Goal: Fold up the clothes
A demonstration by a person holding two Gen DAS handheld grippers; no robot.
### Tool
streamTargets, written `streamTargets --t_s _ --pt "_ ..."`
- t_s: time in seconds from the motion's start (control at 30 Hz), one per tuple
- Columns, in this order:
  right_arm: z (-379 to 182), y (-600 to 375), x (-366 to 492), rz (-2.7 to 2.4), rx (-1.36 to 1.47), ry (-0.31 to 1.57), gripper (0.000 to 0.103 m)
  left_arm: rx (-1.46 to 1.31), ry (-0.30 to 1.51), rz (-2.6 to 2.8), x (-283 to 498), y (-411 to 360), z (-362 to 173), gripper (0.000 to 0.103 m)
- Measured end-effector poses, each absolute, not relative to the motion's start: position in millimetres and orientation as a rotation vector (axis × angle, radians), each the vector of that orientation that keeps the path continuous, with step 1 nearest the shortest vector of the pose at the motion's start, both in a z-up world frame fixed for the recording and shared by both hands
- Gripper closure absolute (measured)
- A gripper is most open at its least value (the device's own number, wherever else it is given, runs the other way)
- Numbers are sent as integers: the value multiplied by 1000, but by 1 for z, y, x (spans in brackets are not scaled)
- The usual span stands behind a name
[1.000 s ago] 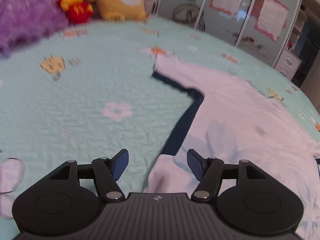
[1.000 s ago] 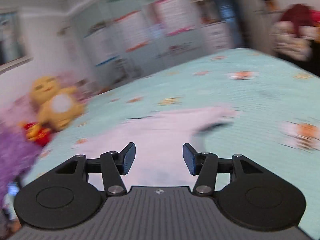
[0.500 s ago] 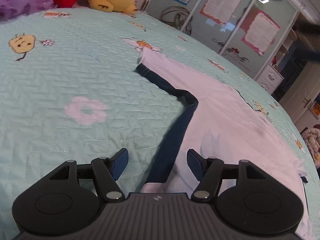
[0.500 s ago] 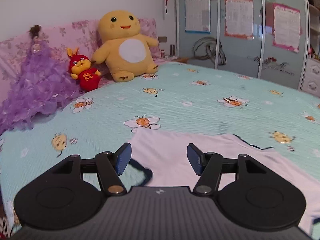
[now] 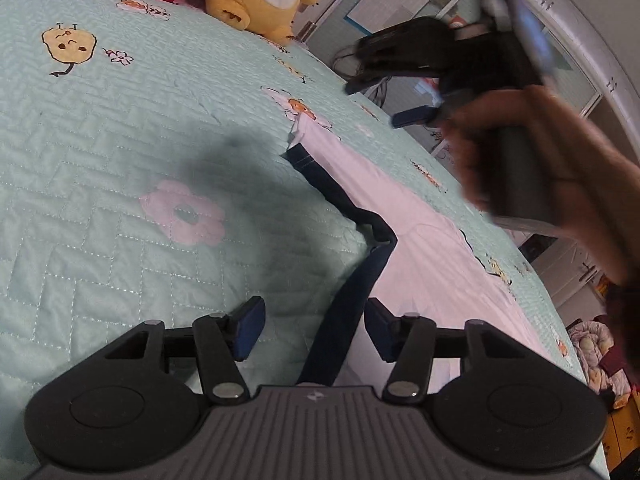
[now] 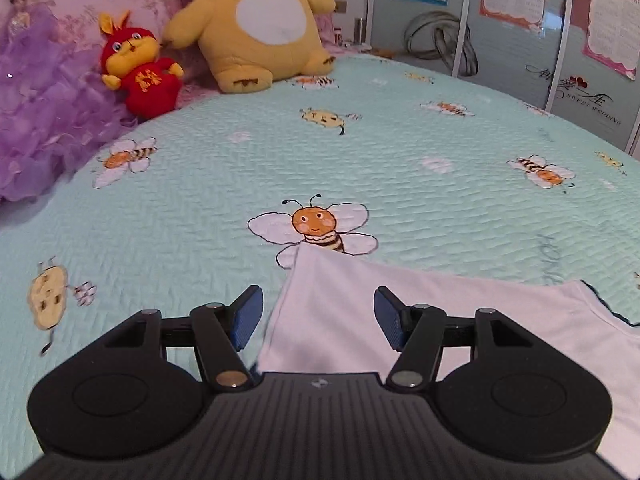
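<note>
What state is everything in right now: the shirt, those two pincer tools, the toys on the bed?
White garment: spread flat on the bedspread, not yet folded.
Navy trim: lies along the garment's edge, between the left pads.
Left gripper: jaws closing, pads not yet pressing the trim.
Right gripper: open, over the garment's corner.
Yellow plush: sitting upright.
Red plush: upright.

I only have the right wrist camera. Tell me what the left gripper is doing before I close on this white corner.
Observer: The left gripper straddles the white garment's navy band, jaws closing, pads not yet on it.
Operator: Report my height over the corner.
Observer: Left wrist view shows the right gripper hovering above it, apparently clear of the cloth.
Operator: Check beside the band.
Observer: A dark shadow lies on the quilt there.
</note>
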State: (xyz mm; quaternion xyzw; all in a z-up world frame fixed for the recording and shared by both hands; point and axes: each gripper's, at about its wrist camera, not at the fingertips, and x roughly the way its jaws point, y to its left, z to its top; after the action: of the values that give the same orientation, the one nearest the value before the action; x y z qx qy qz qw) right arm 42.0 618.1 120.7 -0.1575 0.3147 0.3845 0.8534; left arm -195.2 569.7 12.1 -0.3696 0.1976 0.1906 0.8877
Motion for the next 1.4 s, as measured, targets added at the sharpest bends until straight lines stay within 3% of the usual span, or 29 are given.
streamTargets --t_s 0.43,0.6,0.63,0.73,0.83,1.13,1.4 --pt "54 707 28 740 -578 667 41 -807 382 377 -199 577 10 45" --pt "72 656 51 778 -344 627 43 -820 376 366 -203 579 8 44" --pt "73 630 68 748 -257 633 48 -820 375 366 -203 579 8 44" --pt "78 551 118 656 2 647 95 -813 374 370 -202 578 8 44" --pt "71 477 166 521 194 663 103 -797 372 378 -202 576 8 43" --pt "40 423 221 432 429 683 103 -768 363 390 -198 573 7 43" --pt "36 441 240 422 374 675 103 -758 360 387 -197 572 7 42"
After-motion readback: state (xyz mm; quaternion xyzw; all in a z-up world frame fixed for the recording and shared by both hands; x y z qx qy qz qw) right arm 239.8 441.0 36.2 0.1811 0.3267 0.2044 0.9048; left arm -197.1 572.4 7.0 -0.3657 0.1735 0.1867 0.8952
